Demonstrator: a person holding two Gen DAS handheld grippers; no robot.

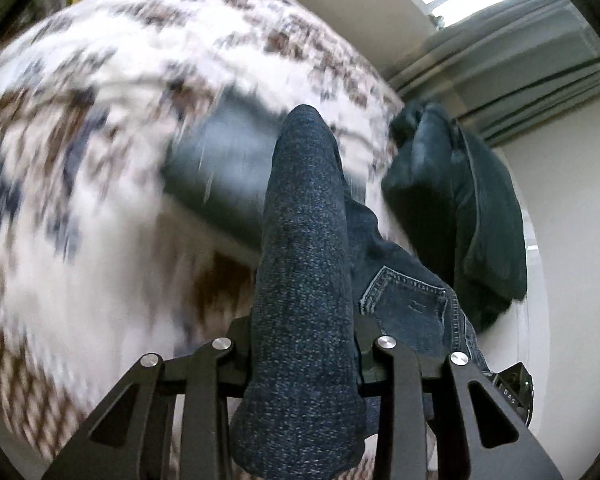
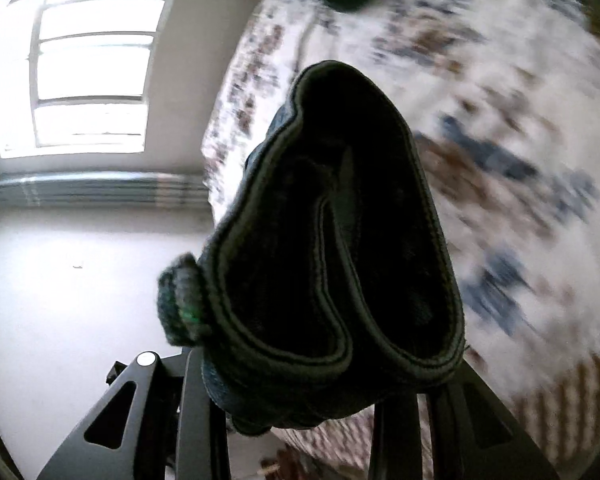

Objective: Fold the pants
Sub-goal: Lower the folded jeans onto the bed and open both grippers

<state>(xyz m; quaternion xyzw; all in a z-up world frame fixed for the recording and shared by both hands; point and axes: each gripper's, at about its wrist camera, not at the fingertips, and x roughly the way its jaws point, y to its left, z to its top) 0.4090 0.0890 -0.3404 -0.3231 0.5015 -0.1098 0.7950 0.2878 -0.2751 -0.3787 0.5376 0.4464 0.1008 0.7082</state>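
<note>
Dark blue jeans (image 1: 404, 292) hang in the air above a patterned bed. My left gripper (image 1: 300, 344) is shut on a thick fold of the denim (image 1: 304, 240), which covers the fingertips; a back pocket shows just to its right. More denim (image 1: 460, 208) hangs at the right, held up out of frame. In the right wrist view my right gripper (image 2: 332, 360) is shut on the doubled, stitched hem (image 2: 332, 220) of the jeans, which hides its fingers. The bed is motion-blurred in both views.
The bed cover (image 1: 100, 160) is white with brown and blue patterning and also fills the right of the right wrist view (image 2: 520, 160). A window (image 2: 88, 68) with a radiator (image 2: 100, 192) below it and a white wall stand beyond the bed's edge.
</note>
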